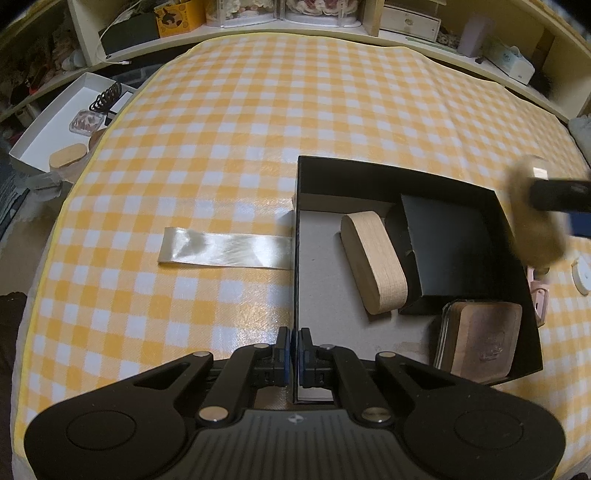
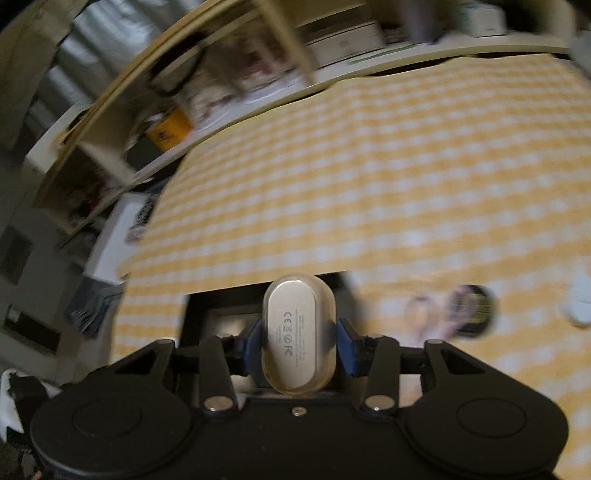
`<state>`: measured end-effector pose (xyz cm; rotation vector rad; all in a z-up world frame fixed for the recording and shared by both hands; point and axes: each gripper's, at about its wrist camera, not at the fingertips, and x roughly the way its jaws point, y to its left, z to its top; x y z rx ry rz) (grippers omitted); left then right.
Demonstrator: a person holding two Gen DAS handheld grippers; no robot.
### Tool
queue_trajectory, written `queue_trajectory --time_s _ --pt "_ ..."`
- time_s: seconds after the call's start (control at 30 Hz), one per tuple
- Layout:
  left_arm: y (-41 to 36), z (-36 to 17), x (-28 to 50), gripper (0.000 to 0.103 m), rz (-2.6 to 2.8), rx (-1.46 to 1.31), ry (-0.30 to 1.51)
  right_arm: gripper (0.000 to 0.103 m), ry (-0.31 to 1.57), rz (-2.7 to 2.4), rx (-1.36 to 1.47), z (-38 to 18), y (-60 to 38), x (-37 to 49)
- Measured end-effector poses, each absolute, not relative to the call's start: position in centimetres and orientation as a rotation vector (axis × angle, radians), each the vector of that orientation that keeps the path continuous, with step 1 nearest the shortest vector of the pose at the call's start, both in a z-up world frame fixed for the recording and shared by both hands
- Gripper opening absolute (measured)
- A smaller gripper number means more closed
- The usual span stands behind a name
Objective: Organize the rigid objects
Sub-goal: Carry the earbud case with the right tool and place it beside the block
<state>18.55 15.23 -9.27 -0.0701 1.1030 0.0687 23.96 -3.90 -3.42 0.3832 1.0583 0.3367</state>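
Note:
A black open box (image 1: 303, 173) sits on the yellow checked tablecloth. Inside lie an oval wooden block (image 1: 373, 258), a small black box (image 1: 450, 243) and a brown square wooden dish (image 1: 484, 339). My left gripper (image 1: 294, 356) is shut on the box's near left wall. My right gripper (image 2: 298, 341) is shut on an oval silver case in a clear cover (image 2: 298, 332) and holds it above the black box's edge (image 2: 221, 291). The right wrist view is blurred by motion. The right gripper also shows blurred at the right of the left wrist view (image 1: 546, 206).
A cream ribbon strip (image 1: 225, 251) lies left of the box. A white tray (image 1: 55, 122) with small items stands off the table's left. Shelves (image 1: 280, 18) run along the back. A round dark tin (image 2: 472, 310) and white discs (image 1: 583, 273) lie on the cloth at right.

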Motion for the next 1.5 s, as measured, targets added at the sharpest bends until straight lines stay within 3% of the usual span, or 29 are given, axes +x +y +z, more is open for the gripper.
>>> queue_trajectory --time_s 0.47,0.67,0.97,1.17,1.5 --pt "16.7 -9.5 18.2 0.005 0.05 -0.125 1.102 0.044 1.194 0.54 0.246 -7.0 7.9 26.7" --pt "16.6 -9.5 18.4 0.005 0.055 -0.132 1.102 0.045 1.266 0.467 0.271 -9.3 8.8 27.7" --pt "16.7 -9.6 18.7 0.005 0.057 -0.141 1.102 0.045 1.22 0.374 0.223 -9.4 9.5 28.0" --pt "16.6 -9.6 18.7 0.005 0.059 -0.145 1.096 0.055 1.212 0.382 0.272 -9.0 8.9 28.3" --pt "16.6 -9.7 18.9 0.005 0.065 -0.142 1.094 0.055 1.188 0.392 0.193 -7.0 8.7 27.5"
